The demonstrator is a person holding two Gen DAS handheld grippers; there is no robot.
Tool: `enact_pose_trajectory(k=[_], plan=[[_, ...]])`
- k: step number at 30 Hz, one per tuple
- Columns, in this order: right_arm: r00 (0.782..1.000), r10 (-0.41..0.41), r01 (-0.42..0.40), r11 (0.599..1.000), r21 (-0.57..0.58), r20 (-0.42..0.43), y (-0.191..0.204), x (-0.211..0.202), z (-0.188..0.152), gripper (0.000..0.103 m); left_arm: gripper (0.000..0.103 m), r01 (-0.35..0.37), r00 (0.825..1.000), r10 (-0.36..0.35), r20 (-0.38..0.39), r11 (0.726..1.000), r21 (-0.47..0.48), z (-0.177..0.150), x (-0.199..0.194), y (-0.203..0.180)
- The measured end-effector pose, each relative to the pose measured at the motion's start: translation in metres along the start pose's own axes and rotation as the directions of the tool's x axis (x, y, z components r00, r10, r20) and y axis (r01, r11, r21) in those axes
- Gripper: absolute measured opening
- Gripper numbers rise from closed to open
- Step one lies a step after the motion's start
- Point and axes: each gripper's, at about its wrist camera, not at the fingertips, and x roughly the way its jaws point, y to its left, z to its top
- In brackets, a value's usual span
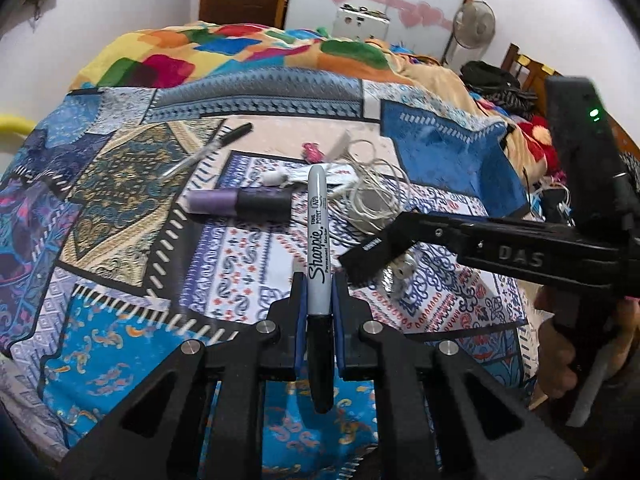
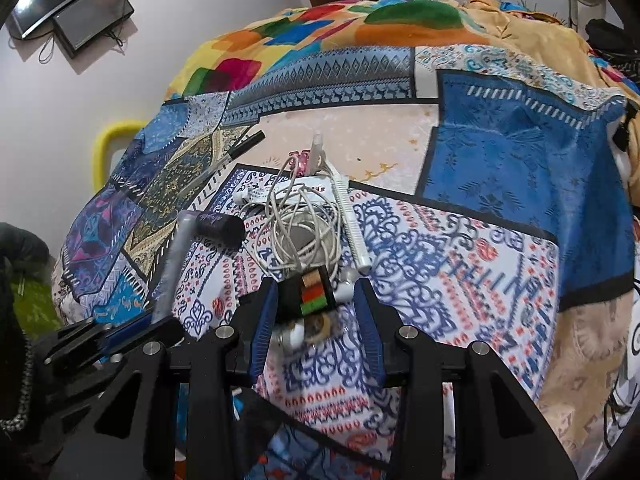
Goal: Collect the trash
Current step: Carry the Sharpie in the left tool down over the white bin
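My left gripper (image 1: 318, 280) is shut on a grey Sharpie marker (image 1: 317, 232) that points away along the fingers, above the patterned bedspread (image 1: 120, 240). The right wrist view shows that marker (image 2: 172, 264) blurred at the left. My right gripper (image 2: 314, 284) stands low over the bed with a small black packet with red and green stripes (image 2: 308, 296) between its blue pads; a gap shows on the packet's right side, so the jaws are open. A white earbud (image 2: 296, 336) lies just below the packet. In the left wrist view the right gripper (image 1: 372, 258) reaches in from the right.
A tangled white cable (image 2: 296, 232), a white comb (image 2: 352, 220), a purple-and-black bottle (image 1: 240, 202), a pen (image 1: 208, 150) and a pink item (image 1: 312, 152) lie on the bed. A colourful blanket (image 1: 240, 48) is heaped behind. A person's hand (image 1: 560, 360) holds the right gripper's handle.
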Motion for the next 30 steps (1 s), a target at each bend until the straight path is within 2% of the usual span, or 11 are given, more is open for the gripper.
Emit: enact_pose_trajectory(k=[2, 5, 12, 22, 30], plan=[[1.0, 0.013, -0.013, 1.0, 0.01, -0.017, 0.0, 0.004, -0.001, 0.022, 0.011, -0.008, 1.0, 0.008, 0.003, 1.0, -0.006, 0.0, -0.002, 0.003], [1.0, 0.027, -0.027, 0.999, 0.028, -0.011, 0.002, 0.0, -0.004, 0.015, 0.011, -0.023, 1.0, 0.023, -0.004, 1.0, -0.013, -0.001, -0.004, 0.007], [0.998, 0.057, -0.057, 0.998, -0.016, 0.036, 0.021, -0.024, -0.007, 0.006, 0.011, -0.05, 0.999, 0.05, 0.0, 0.998, -0.042, -0.003, -0.017, 0.017], [0.998, 0.03, -0.023, 0.993, -0.113, 0.058, 0.062, -0.046, -0.006, 0.004, 0.011, -0.072, 0.997, 0.073, 0.002, 0.994, -0.079, -0.003, -0.055, 0.032], [0.993, 0.044, -0.025, 0.984, -0.174, 0.106, 0.107, -0.088, -0.007, 0.004, 0.011, -0.106, 0.993, 0.112, 0.048, 0.988, -0.109, -0.013, -0.118, 0.044]])
